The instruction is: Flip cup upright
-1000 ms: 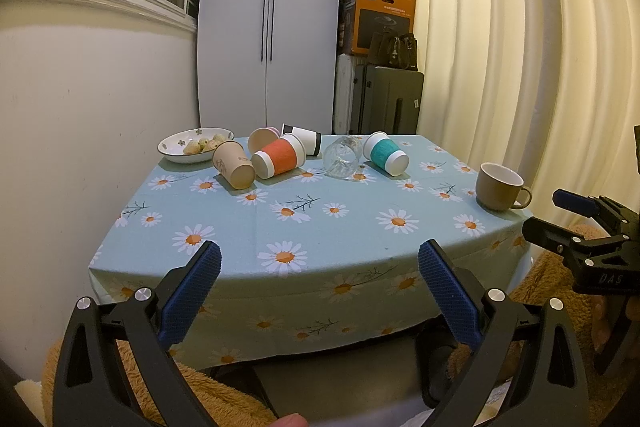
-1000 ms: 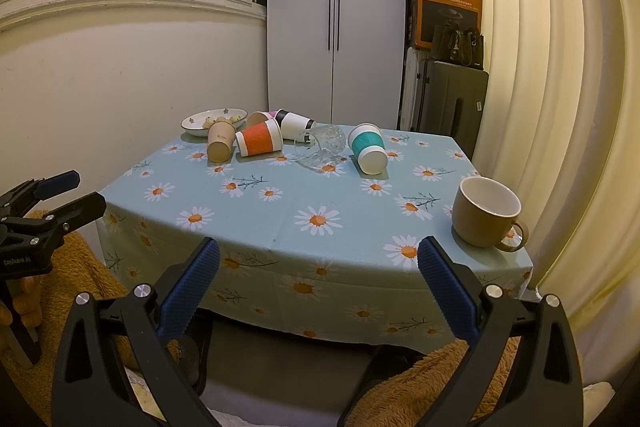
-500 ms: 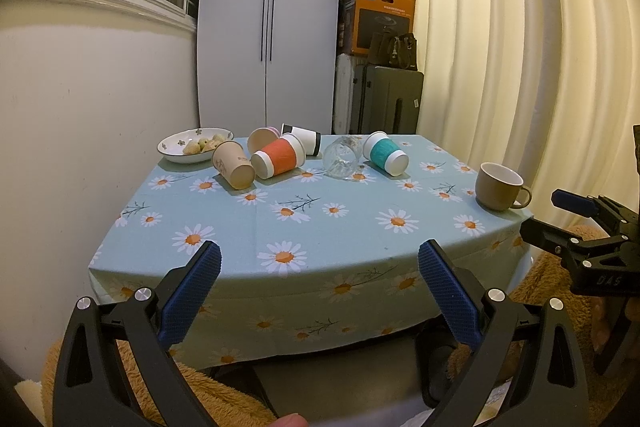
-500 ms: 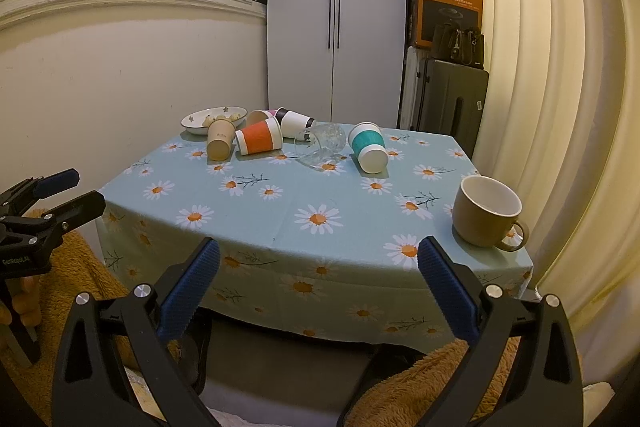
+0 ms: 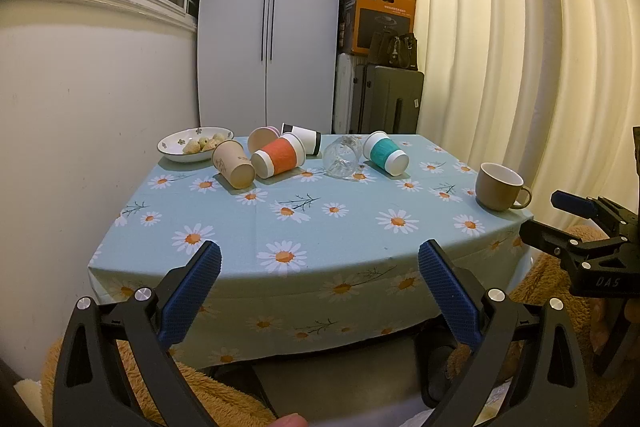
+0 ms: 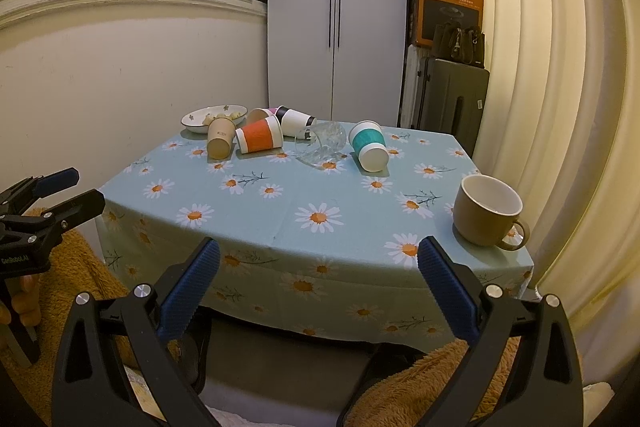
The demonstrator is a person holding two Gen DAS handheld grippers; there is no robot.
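Several cups lie on their sides at the far end of the table (image 5: pixel 320 227): a beige paper cup (image 5: pixel 234 163), an orange-sleeved cup (image 5: pixel 279 155), a black-and-white cup (image 5: pixel 302 143), a clear glass (image 5: pixel 341 156) and a teal-sleeved cup (image 5: pixel 386 152). A brown mug (image 5: pixel 499 186) stands upright at the right edge. The same cups show in the right wrist view: beige (image 6: pixel 220 137), orange (image 6: pixel 259 135), glass (image 6: pixel 321 143), teal (image 6: pixel 368 145), mug (image 6: pixel 487 210). My left gripper (image 5: pixel 320 283) and right gripper (image 6: pixel 319 279) are open and empty, in front of the table's near edge.
A bowl of food (image 5: pixel 195 144) sits at the far left corner by the wall. A white wardrobe (image 5: pixel 268 27), suitcases and boxes (image 5: pixel 380 51) stand behind the table. Curtains (image 5: pixel 520 67) hang on the right. A brown fuzzy cover (image 6: pixel 80 287) lies below the near edge.
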